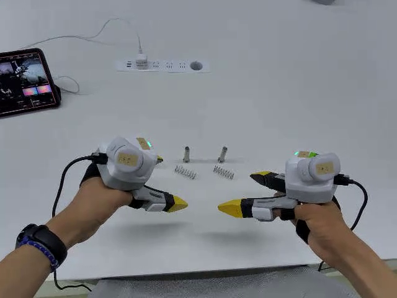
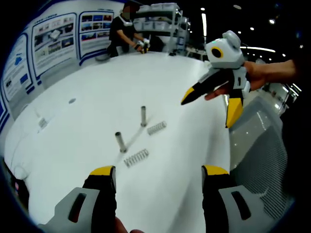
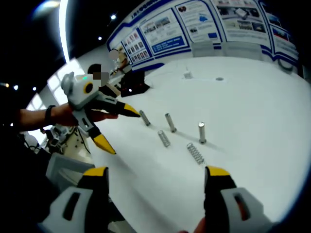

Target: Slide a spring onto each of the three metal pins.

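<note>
White desk, three metal pins upright in a row, two springs loose beside them.
Standing on the desk, the metal pins are bare; a spring and a second spring lie flat just on the person's side of the row, apparently touching no pin. The left tongs hover near the row's left end, jaws spread wide and holding nothing; the right tongs hover off its right end, equally apart and empty. Well beyond the row lie a power strip and a tablet.
</note>
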A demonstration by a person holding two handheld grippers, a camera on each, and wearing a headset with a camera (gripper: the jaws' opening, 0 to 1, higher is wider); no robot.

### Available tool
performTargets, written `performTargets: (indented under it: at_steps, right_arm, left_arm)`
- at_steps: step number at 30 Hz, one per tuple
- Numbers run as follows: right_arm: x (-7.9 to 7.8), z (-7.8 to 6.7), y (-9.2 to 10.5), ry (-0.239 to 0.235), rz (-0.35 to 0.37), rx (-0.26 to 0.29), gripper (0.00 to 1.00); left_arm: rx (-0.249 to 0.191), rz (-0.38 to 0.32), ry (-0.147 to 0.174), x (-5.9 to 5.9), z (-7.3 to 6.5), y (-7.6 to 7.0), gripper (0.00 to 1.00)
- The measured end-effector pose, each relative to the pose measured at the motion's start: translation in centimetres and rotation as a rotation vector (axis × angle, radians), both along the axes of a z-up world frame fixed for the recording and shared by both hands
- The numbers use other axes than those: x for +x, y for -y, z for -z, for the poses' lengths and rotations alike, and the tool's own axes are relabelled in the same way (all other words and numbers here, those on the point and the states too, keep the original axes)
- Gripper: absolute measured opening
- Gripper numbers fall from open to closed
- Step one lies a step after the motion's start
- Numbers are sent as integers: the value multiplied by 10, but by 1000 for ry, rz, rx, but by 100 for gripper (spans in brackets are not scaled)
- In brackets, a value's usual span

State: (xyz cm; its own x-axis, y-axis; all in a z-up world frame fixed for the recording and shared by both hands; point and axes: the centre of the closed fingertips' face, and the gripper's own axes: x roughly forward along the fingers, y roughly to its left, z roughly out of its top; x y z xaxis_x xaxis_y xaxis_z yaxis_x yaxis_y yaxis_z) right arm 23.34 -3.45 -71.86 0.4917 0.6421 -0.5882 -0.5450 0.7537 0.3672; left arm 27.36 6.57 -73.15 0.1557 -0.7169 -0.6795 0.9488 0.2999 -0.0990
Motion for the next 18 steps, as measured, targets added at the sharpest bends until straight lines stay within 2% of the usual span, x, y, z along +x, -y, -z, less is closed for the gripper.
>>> performTargets:
  at_steps: [9,18]
  right_arm:
    - [-5,0,-1,-7,-4,8,82]
    - [-8,1,0,-19,1,18,82]
  left_arm:
    - [16,36,-5,1,13,15,68]
    - [23,33,-25,11,29,27,66]
